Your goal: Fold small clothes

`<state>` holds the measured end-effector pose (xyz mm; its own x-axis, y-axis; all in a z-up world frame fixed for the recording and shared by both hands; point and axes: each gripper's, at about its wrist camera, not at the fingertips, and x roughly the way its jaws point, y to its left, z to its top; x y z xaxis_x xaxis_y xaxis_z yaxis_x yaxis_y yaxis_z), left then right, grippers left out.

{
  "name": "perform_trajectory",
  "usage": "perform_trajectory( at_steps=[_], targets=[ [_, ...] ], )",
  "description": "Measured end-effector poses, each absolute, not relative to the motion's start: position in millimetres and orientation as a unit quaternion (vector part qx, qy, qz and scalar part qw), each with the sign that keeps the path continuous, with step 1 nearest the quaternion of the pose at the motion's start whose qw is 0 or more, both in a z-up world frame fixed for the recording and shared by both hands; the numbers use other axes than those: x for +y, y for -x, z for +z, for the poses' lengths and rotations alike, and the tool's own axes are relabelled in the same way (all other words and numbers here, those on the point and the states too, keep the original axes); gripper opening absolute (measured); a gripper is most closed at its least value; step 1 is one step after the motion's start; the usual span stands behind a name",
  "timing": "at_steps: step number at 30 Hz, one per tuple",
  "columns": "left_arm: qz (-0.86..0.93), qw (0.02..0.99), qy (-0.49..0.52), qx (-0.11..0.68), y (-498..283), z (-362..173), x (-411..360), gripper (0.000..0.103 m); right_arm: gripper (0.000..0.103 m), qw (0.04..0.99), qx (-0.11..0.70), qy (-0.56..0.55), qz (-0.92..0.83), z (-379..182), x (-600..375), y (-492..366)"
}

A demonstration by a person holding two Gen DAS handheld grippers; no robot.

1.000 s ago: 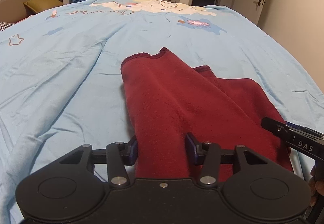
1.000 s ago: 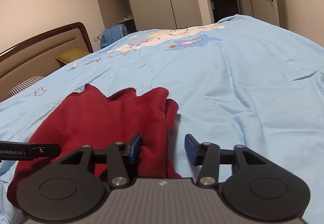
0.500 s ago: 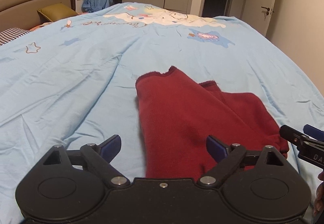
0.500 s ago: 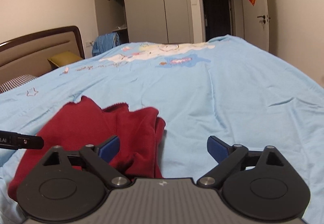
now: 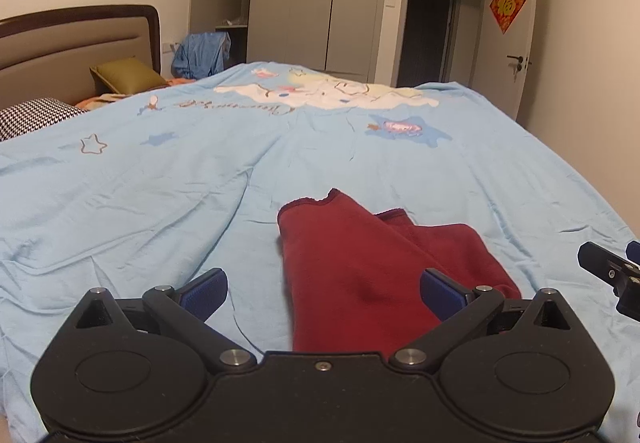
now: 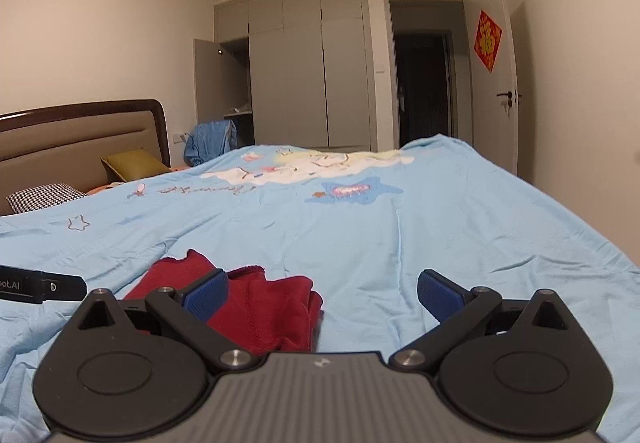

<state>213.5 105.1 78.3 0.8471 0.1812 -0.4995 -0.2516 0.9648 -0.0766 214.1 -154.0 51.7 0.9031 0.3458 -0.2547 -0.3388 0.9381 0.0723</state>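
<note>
A dark red knitted garment (image 5: 360, 267) lies folded over on the light blue bedspread (image 5: 200, 171). My left gripper (image 5: 322, 293) stands open above its near end, blue pads wide apart and holding nothing. In the right wrist view the same red garment (image 6: 260, 307) lies low and left, partly behind the left pad. My right gripper (image 6: 322, 293) is open too, over bare bedspread to the right of the cloth. The tip of the right gripper (image 5: 608, 271) shows at the left view's right edge, and the left gripper's tip (image 6: 40, 285) at the right view's left edge.
The bedspread (image 6: 440, 227) carries a cartoon print toward the far side. A padded headboard (image 5: 76, 47), an olive cushion (image 5: 128, 73) and a checked pillow (image 5: 32, 115) are far left. Grey wardrobes (image 6: 308, 71), a blue cloth heap (image 5: 202, 53) and a dark doorway (image 6: 424, 75) stand behind.
Both grippers have opened wide, let go of the red garment, and lifted and drawn back from it. The garment now lies flat on the bed.
</note>
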Motion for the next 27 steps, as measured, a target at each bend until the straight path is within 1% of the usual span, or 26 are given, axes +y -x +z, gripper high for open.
perform_trajectory(
  at_steps=[10, 18, 27],
  targets=[
    [0.092, 0.967, 0.055, 0.230, -155, 80, 80, 0.102, 0.103, 0.978, 0.103, 0.004, 0.182, 58, -167, -154],
    [0.087, 0.969, 0.037, 0.229, -116, 61, 68, 0.102, 0.103, 0.977, 0.111, 0.019, 0.183, 44, -175, -104],
    [0.090, 0.970, 0.044, 0.223, -81, 36, 64, 0.102, 0.103, 0.979, 0.114, 0.034, 0.166, 24, -185, -72]
  ],
)
